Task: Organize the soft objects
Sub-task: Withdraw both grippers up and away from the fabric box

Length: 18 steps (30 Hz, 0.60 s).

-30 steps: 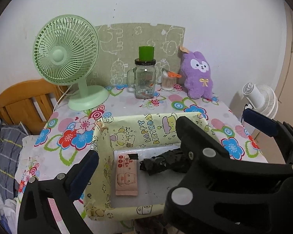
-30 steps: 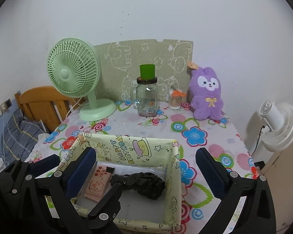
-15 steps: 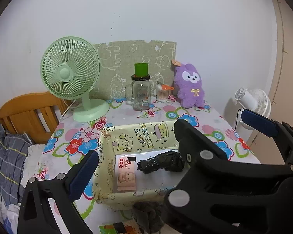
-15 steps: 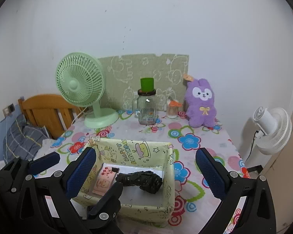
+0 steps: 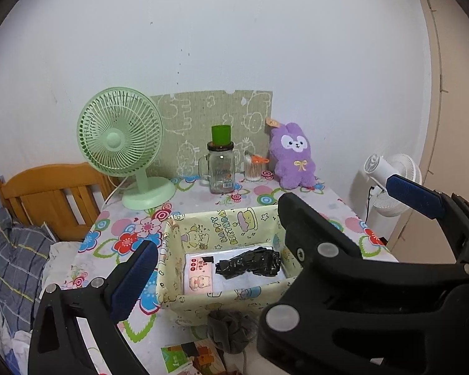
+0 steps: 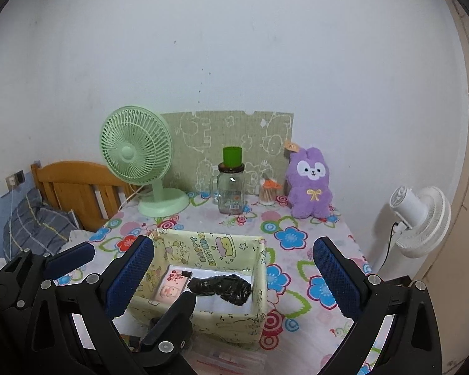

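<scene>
Left wrist view: yellow cartoon-print fabric basket (image 5: 222, 228) at frame centre on the flowered tablecloth (image 5: 125, 234); inside it a crumpled black plastic bag bundle (image 5: 250, 264) lying beside a flat pink-and-white packet (image 5: 199, 276).
Left gripper (image 5: 265, 243): blue-padded fingers spread wide, nothing between them; hovers above the basket's near side.
Grey soft item: dark grey fuzzy cloth bundle (image 5: 231, 328) at lower centre, just outside the basket's front wall, touching or nearly touching it; apparently yet to be put away.
Printed booklet (image 5: 190, 356): at the bottom edge, just left of the grey bundle.
Right wrist view: same basket (image 6: 209, 243) at lower centre, black bundle (image 6: 222, 287) toward its right half.
Right gripper (image 6: 234, 278): jaws parted wide, empty, held over the basket.
Back of table: purple plush rabbit (image 6: 311, 184) upright at centre right against the wall, well apart from the basket; clear glass mason jar with green cup on top (image 6: 231, 187) and pale green desk fan (image 6: 137, 156) to its left.
Progress, judged: two items in, grey bundle and perhaps the plush remaining.
Risk one: reaching down for the grey bundle could catch the soft basket wall and fold or drag it, since the bundle sits against it.
Risk two: reaching for the plush could knock the jar, cup stacked loosely on top, or the small swab container (image 6: 267, 193) beside it.
Risk three: two grippers crowding one spot could collide.
</scene>
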{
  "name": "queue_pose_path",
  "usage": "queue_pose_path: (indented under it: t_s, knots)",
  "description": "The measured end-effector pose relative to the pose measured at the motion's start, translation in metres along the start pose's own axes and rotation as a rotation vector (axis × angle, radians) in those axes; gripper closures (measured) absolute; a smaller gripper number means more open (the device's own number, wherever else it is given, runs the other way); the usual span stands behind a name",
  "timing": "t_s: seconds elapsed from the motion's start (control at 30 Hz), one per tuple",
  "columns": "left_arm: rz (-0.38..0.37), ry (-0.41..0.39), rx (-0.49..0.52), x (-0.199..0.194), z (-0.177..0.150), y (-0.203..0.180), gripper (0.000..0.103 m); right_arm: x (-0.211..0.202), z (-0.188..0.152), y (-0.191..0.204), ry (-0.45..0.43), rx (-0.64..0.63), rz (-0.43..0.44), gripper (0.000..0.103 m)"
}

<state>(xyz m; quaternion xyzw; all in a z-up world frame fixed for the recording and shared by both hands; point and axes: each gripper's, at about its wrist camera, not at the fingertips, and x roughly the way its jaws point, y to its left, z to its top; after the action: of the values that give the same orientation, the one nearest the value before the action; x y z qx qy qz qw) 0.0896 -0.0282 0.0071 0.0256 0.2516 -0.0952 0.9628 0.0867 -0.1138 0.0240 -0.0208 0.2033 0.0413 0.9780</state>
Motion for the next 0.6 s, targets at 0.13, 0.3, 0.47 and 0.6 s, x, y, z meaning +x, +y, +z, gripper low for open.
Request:
queue_pose_path:
  t_s: [0.13,0.3,0.47,0.6]
  knots:
    - [0.011,-0.008,-0.002,-0.01,-0.003,-0.002,0.0,-0.009,-0.002,-0.001,0.005,0.003,-0.003,0.0]
    - [0.037,-0.027,0.009,-0.025,-0.01,-0.008,0.0,-0.021,-0.007,-0.002,0.015,0.018,0.024,0.0]
    - [0.02,-0.031,-0.001,-0.034,-0.016,-0.012,0.0,-0.035,-0.013,-0.001,0.0,0.018,0.009,0.0]
    - [0.003,-0.036,-0.001,-0.04,-0.024,-0.013,0.0,-0.044,-0.02,-0.001,-0.017,0.021,-0.008,0.0]
